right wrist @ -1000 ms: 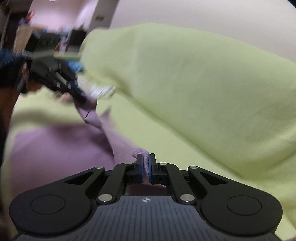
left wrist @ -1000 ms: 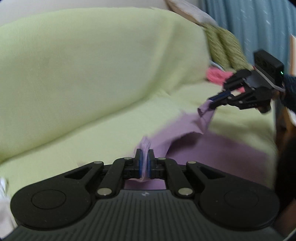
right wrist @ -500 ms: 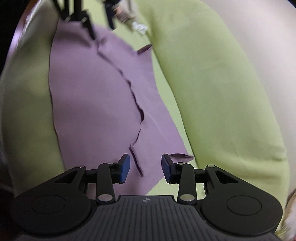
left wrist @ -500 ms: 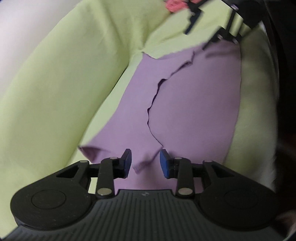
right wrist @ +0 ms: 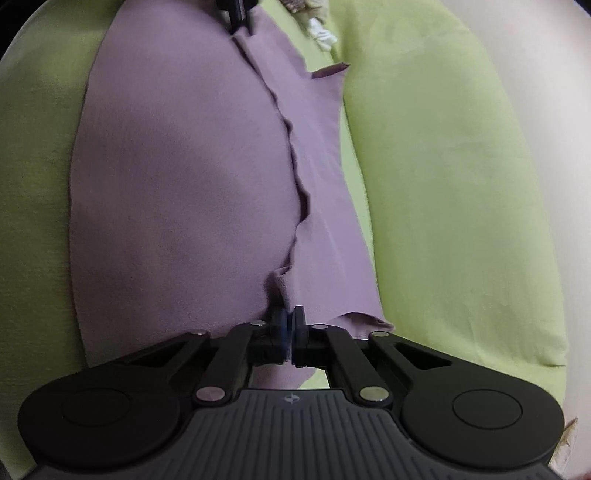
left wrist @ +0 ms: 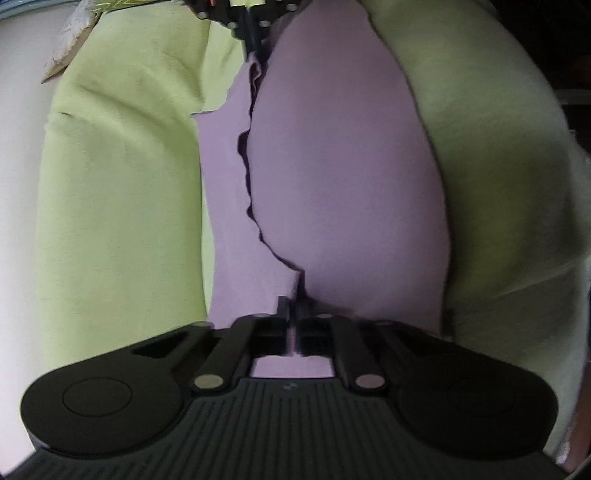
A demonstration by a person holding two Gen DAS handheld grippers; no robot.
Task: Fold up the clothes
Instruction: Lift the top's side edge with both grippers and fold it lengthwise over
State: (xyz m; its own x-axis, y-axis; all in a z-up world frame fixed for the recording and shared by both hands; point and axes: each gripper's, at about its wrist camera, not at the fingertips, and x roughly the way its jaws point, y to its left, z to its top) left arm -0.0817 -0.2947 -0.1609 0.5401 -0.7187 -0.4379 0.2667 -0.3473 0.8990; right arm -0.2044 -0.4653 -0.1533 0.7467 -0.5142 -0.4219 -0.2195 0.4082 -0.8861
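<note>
Left wrist view: left gripper (left wrist: 294, 310) pinched together on the near end of a folded-over edge of the purple garment (left wrist: 343, 177). Garment spread flat along the seat of a sofa under a light green cover (left wrist: 122, 206), its far side against the backrest, its near side short of the seat's front edge. Right gripper (left wrist: 255, 35) at the opposite end of the same fold.

Right wrist view: right gripper (right wrist: 289, 325) likewise clamped on the garment (right wrist: 177, 177); left gripper (right wrist: 238, 14) at the far end; green cover (right wrist: 443, 177) alongside.
</note>
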